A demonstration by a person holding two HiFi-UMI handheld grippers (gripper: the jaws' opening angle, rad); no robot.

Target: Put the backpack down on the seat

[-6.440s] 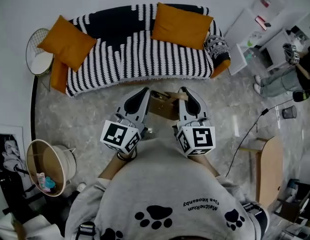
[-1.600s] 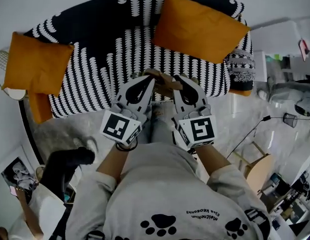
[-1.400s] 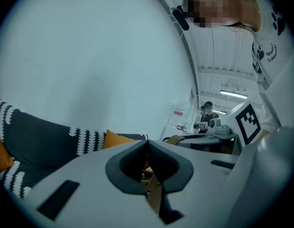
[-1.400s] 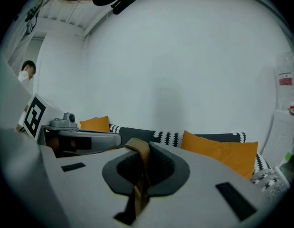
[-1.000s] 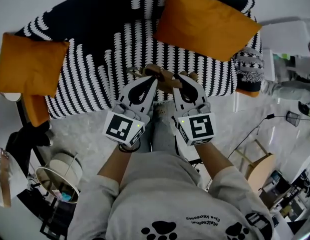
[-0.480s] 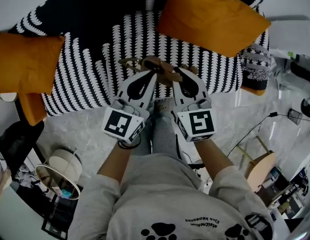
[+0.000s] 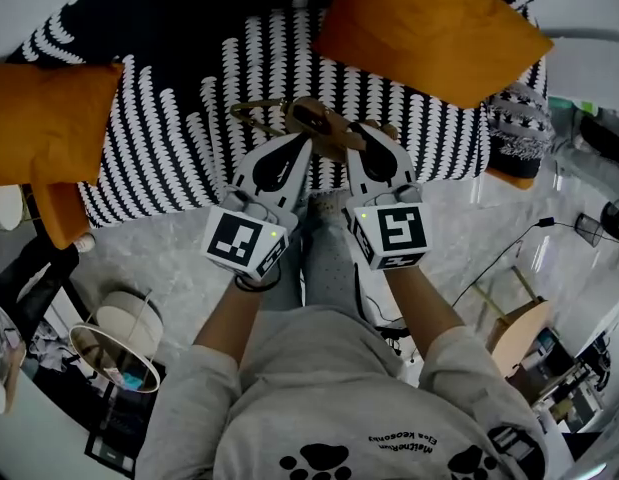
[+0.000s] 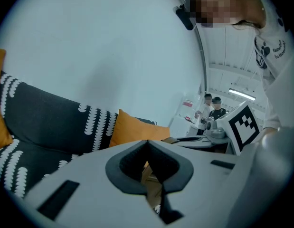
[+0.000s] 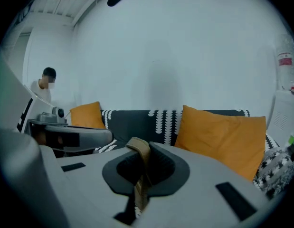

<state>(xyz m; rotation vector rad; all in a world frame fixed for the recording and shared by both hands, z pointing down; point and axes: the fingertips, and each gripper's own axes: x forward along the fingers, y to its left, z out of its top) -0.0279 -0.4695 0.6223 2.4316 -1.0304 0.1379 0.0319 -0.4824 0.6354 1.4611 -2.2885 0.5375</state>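
A brown backpack (image 7: 315, 125) hangs just over the front of the sofa seat (image 7: 189, 98), which has a black-and-white patterned cover. My left gripper (image 7: 305, 144) is shut on one tan strap (image 8: 150, 177), which shows between its jaws in the left gripper view (image 8: 153, 194). My right gripper (image 7: 363, 134) is shut on the other strap (image 9: 140, 151), which runs up through its closed jaws (image 9: 137, 194). Both grippers sit side by side at the seat's front edge. Most of the bag's body is hidden behind the grippers.
Two orange cushions lean on the sofa, one at the right (image 7: 429, 28) and one at the left (image 7: 39, 118). A round wire basket (image 7: 114, 343) stands on the floor at lower left. A wooden stool (image 7: 514, 328) and a cable (image 7: 509, 253) are at the right. People stand in the background (image 8: 212, 109).
I have come closer to the sofa, and both grippers have carried the backpack forward from above the floor to over the seat's front. Both grips have held.
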